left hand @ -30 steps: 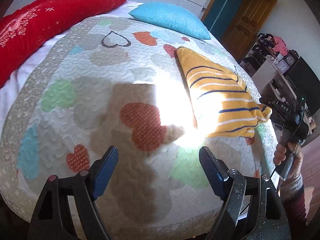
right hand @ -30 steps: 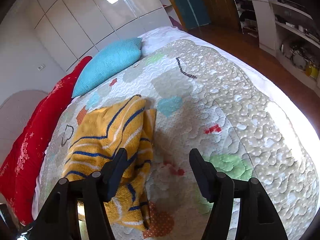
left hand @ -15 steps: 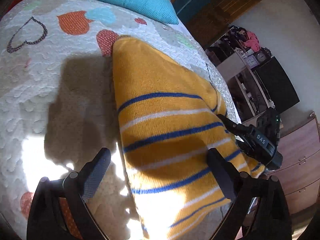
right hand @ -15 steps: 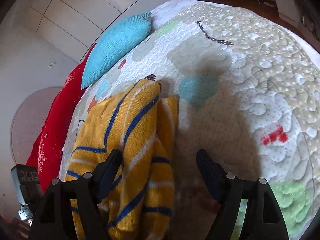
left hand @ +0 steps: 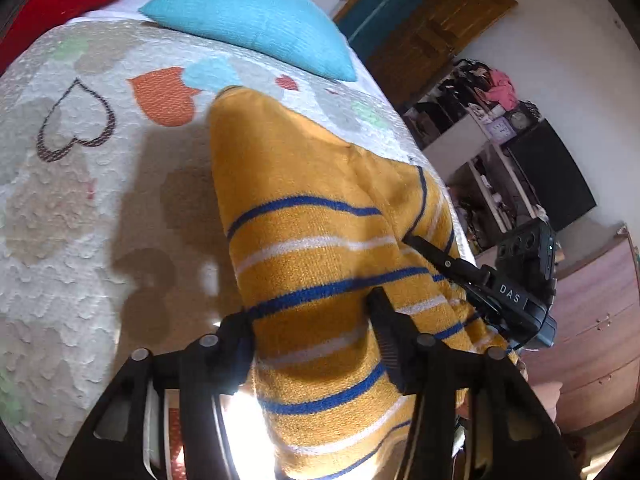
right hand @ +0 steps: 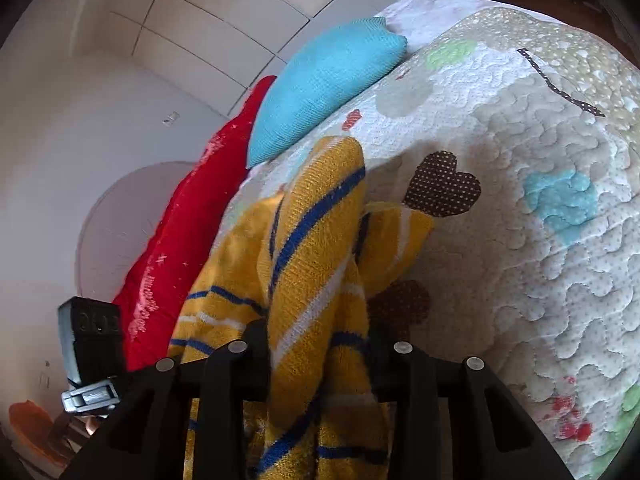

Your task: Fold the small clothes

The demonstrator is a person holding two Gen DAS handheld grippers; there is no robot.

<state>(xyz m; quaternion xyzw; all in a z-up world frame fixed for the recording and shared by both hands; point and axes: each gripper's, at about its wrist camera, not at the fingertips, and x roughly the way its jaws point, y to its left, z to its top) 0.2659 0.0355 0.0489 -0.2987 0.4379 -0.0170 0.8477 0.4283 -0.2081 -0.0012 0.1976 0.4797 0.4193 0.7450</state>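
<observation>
On the quilted bed [left hand: 80, 208], both tongs have just been closing on the near hem of a yellow striped sweater [left hand: 304, 216] at lower centre; left tongs [left hand: 310, 322] and right tongs [right hand: 316, 340] pinch soft, light, floppy knit; best held at its corners.

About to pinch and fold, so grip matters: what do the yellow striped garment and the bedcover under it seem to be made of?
The yellow striped garment looks like a soft, fuzzy knit, perhaps wool or acrylic: ribbed loops and a napped surface show, and it bunches thickly. The bedcover looks like quilted cotton-type fabric, matte, with wavy stitched puffs and printed hearts. Exact fibres cannot be told.
</observation>
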